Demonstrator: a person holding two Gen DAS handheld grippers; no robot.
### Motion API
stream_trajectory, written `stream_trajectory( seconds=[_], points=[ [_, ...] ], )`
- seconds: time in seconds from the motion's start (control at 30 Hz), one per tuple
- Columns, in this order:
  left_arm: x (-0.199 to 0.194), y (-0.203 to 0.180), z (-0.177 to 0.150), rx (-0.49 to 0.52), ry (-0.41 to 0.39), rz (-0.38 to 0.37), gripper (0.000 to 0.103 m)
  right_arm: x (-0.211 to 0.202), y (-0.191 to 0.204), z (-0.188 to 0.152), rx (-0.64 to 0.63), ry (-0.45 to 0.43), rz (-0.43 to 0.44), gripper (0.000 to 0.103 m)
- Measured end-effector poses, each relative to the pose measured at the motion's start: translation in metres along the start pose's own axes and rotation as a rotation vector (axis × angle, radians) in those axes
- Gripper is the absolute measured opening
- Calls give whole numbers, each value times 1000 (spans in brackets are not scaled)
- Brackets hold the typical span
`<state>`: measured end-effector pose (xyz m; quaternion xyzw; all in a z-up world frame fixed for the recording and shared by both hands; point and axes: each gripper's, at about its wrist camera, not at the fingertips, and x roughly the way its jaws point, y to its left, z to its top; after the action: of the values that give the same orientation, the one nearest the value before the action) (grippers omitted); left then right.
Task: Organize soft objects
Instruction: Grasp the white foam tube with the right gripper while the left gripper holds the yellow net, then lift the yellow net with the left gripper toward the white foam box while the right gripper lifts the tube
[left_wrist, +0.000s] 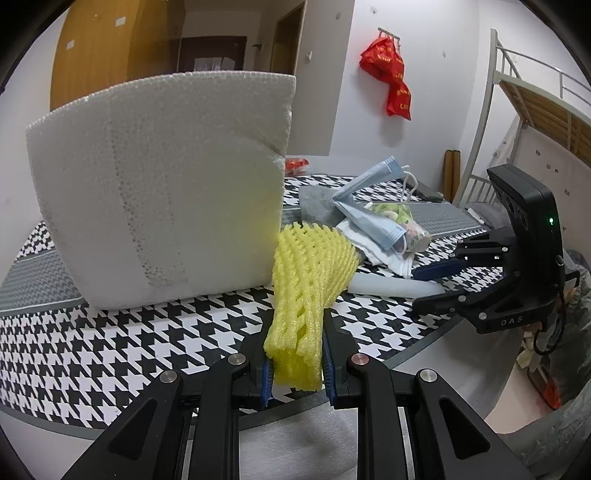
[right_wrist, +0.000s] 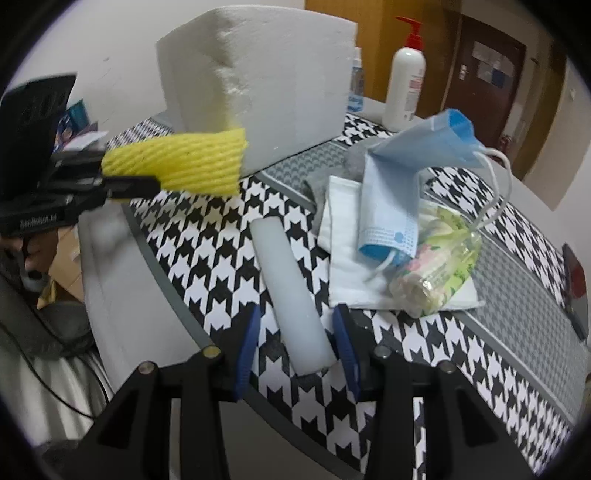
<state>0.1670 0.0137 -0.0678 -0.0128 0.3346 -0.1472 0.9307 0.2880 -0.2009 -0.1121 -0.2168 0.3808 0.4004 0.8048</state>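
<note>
Left wrist view: the yellow foam net (left_wrist: 308, 291) is clamped between the nearly closed fingers of the left gripper (left_wrist: 295, 369), the foam block (left_wrist: 159, 192) just ahead-left.
Right wrist view: the right gripper (right_wrist: 293, 343) is held open astride the white foam roll (right_wrist: 291, 291), not yet squeezed; masks (right_wrist: 399, 177) lie ahead-right.
Risk: the roll could be crushed or squirted out if gripped off-centre.
</note>
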Motion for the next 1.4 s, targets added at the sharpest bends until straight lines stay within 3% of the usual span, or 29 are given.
stream_trajectory(
  seconds=[0.17,0.2,0.37,0.6,0.87,1.17,1.4],
  points=[
    [-2,-1,2,6,-3,4,23,-1,13,3,-13,21,-19,31],
    [-2,0,2,4,-3,3,23,-2,16,2,-9,16,-52,24],
    [-5,-2,5,18,-14,8,23,-12,16,-4,111,-57,-40,11],
    [-9,-6,13,20,-36,-3,23,-38,19,-20,231,-177,22,10],
    [-2,-24,19,52,-65,-45,23,-59,3,-51,486,-312,-43,10],
    [-2,-43,30,92,-122,-69,23,-82,16,-47,524,-405,-199,10],
    [-5,-43,31,110,-140,-90,23,-102,27,-52,553,-542,-210,11]
  ],
)
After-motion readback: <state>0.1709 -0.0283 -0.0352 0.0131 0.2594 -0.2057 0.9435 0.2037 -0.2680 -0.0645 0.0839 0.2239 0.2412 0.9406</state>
